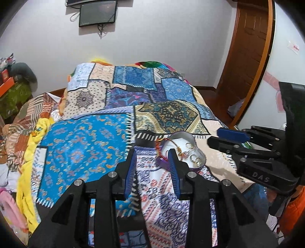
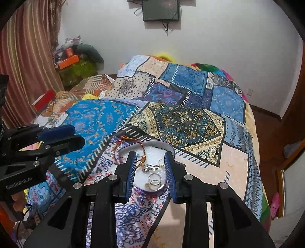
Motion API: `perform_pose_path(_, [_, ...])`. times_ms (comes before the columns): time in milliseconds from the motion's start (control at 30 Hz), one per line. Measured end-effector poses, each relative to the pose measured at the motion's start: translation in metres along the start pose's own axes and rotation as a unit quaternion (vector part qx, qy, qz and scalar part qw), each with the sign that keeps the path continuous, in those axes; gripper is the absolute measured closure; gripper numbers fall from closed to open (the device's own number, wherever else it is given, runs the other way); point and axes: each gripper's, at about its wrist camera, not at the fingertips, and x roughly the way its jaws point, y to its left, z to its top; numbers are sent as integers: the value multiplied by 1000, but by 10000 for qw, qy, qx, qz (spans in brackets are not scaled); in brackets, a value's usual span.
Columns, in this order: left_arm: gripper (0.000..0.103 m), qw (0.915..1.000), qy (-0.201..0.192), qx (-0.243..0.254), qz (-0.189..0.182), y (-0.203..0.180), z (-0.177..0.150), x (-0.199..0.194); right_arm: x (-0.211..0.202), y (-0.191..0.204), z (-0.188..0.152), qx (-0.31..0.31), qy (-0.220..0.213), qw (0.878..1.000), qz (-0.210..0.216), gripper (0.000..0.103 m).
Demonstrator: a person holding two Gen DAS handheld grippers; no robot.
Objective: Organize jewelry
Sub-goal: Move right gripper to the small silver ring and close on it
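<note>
Patchwork bedspread point(image 2: 190, 118) covers the bed, filling mid frame in both views. White tray point(image 2: 152, 152) w/ purple rim sits on it at lower centre, holding gold rings point(image 2: 155, 181), a silver piece point(image 2: 149, 167) & beaded thread bracelets point(image 2: 129, 145) draped over its upper-left rim. Left gripper point(image 1: 152, 167) & right gripper point(image 2: 150, 171) hover near the tray, jaws apart, nothing held.

patchwork quilt point(image 2: 190, 118) on bed | wall screen point(image 1: 98, 13) | wooden door point(image 1: 246, 47) | striped curtain point(image 2: 28, 63)

Blue-and-cream patchwork quilt point(image 2: 190, 118), white tray point(image 2: 150, 152), gold rings point(image 2: 155, 181), red-orange beaded bracelet point(image 2: 116, 150)
</note>
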Motion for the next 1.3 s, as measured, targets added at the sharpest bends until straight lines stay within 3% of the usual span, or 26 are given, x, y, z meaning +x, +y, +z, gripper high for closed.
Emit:
perform_pose_path(400, [69, 9992, 236, -203, 241, 39, -33, -13, 12, 36, -14, -168, 245, 9994, 188, 74])
perform_pose_path(800, [69, 9979, 599, -232, 20, 46, -65, 4, 52, 77, -45, -565, 983, 9926, 425, 74])
perform_pose_path(1200, [69, 9961, 806, -280, -226, 50, -87, 16, 78, 94, -53, -926, 1451, 9836, 531, 75])
perform_pose_path(1267, [69, 9960, 814, -268, -250, 49, -88, 16, 79, 95, -54, -947, 1465, 9832, 535, 76])
perform_pose_path(1300, [69, 9960, 810, -265, -257, 49, -87, 16, 79, 95, -54, -955, 1471, 9830, 541, 82])
